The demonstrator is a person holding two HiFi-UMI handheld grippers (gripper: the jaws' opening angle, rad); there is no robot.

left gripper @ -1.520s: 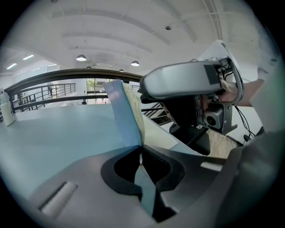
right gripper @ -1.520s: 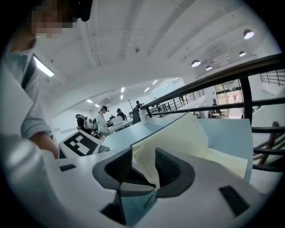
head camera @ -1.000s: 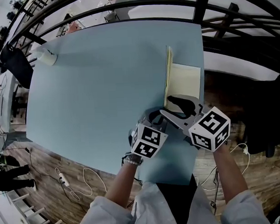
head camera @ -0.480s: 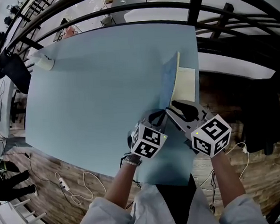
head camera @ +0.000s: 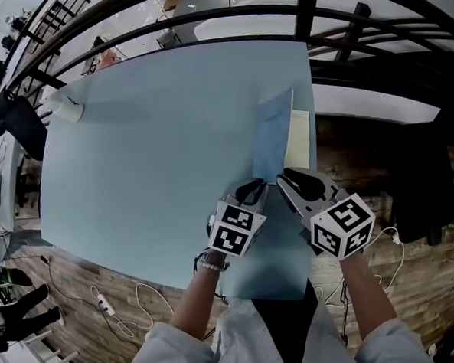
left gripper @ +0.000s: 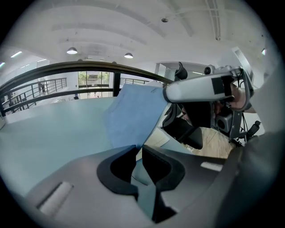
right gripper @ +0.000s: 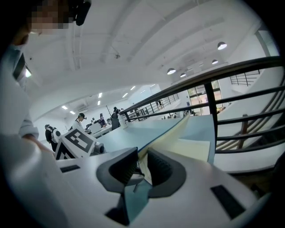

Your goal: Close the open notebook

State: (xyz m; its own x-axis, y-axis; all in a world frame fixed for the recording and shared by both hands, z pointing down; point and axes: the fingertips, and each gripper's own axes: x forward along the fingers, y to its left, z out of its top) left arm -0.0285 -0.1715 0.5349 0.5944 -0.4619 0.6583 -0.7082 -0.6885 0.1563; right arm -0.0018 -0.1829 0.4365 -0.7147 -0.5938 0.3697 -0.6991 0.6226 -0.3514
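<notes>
The notebook lies at the table's right edge, its blue cover raised and leaning right over the cream pages. My left gripper is shut on the cover's near edge; in the left gripper view the blue cover runs down into the narrow slit between the jaws of that gripper. My right gripper sits just right of it. Its jaws have just been closing, and in the right gripper view the cover's cream inner face passes between them with a little gap still showing.
The pale blue table ends just right of the notebook, with wood floor below. A white roll lies at the far left corner. A black railing runs behind the table. Cables lie on the floor at front left.
The cover has swung from standing nearly upright to leaning right over the pages, hiding more of them. The right gripper has shifted left and up to the cover's near edge.
</notes>
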